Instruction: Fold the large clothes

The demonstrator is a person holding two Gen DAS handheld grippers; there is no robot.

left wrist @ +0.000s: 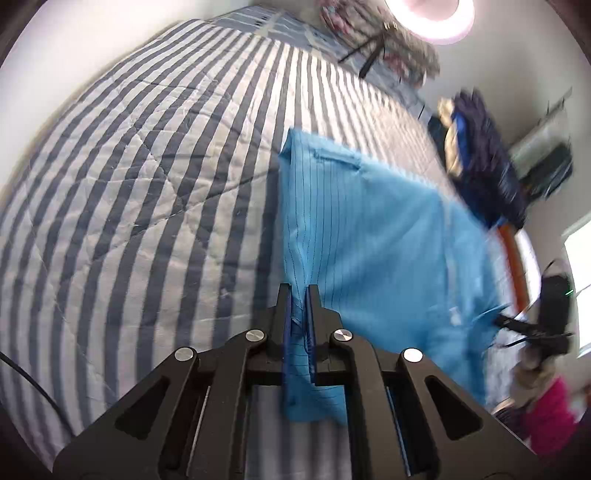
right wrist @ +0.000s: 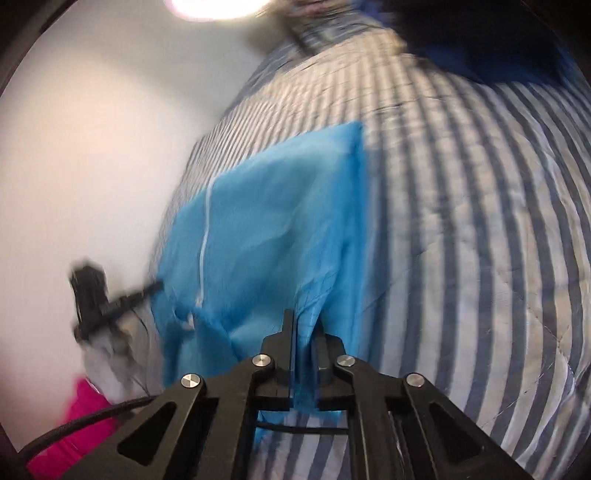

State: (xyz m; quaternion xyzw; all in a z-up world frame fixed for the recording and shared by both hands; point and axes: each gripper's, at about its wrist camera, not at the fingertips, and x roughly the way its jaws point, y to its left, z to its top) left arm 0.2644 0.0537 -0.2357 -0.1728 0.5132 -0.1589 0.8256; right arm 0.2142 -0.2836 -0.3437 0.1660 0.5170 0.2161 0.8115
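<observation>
A large light-blue garment (left wrist: 373, 229) with thin dark pinstripes lies spread on a striped quilt (left wrist: 129, 184). My left gripper (left wrist: 298, 291) is shut on its near edge, with blue cloth pinched between the fingers and hanging below them. In the right wrist view the same blue garment (right wrist: 266, 221), with a white zipper line, stretches away from my right gripper (right wrist: 304, 325), which is shut on another part of its near edge. Each view shows the other gripper at the garment's far side: the right gripper (left wrist: 517, 325) and the left gripper (right wrist: 147, 290).
A pile of dark blue and tan clothes (left wrist: 480, 155) lies at the quilt's far right edge. More patterned fabric (left wrist: 369, 29) sits at the head of the bed. A ring light (left wrist: 428, 14) glows above. A pink sleeve (right wrist: 74, 424) shows low at the side.
</observation>
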